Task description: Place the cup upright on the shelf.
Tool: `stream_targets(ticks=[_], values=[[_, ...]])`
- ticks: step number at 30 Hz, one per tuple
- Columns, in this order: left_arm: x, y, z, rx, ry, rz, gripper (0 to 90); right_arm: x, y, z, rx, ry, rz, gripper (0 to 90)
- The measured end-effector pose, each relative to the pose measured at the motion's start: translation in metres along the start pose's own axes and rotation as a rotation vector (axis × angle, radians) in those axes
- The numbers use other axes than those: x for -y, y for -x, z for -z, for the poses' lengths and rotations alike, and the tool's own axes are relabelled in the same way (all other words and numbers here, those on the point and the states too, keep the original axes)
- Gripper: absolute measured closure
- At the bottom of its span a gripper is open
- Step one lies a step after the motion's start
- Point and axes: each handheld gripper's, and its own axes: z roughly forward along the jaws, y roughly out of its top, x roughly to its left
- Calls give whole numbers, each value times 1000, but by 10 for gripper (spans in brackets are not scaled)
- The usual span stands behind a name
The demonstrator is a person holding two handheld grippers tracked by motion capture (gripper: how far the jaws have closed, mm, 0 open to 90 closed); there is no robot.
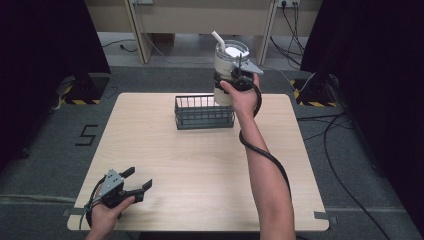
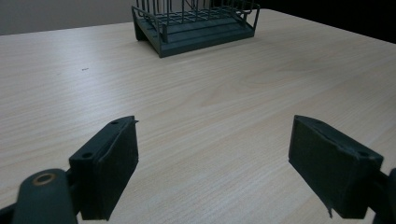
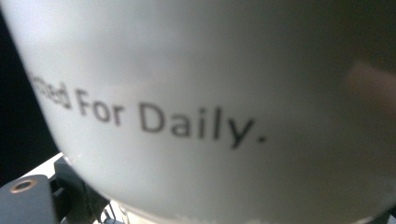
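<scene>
Right gripper (image 1: 239, 79) clamps cup (image 1: 226, 62) mid-body; likely light, smooth, squashable. Left gripper (image 1: 131, 184) open, idle.

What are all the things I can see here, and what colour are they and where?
Cup: one, white with a clear lid and a white straw, held up in the air above the far right end of the basket.
Basket: one, dark grey wire, at the far middle of the table.
Table: one, light wood, in the middle of the room.
Right gripper: one, black, clamped on the cup.
Left gripper: one, black, jaws open, low over the table's near left corner.
</scene>
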Motion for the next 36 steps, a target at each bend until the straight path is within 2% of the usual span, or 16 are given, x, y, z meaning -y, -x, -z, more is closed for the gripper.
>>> stream_targets(ticks=[21, 36], values=[[0, -1, 0, 2, 4, 4, 153, 15, -17, -35, -28, -29, -22, 97], [0, -1, 0, 6, 7, 5, 154, 25, -21, -49, -28, -51, -30, 97]])
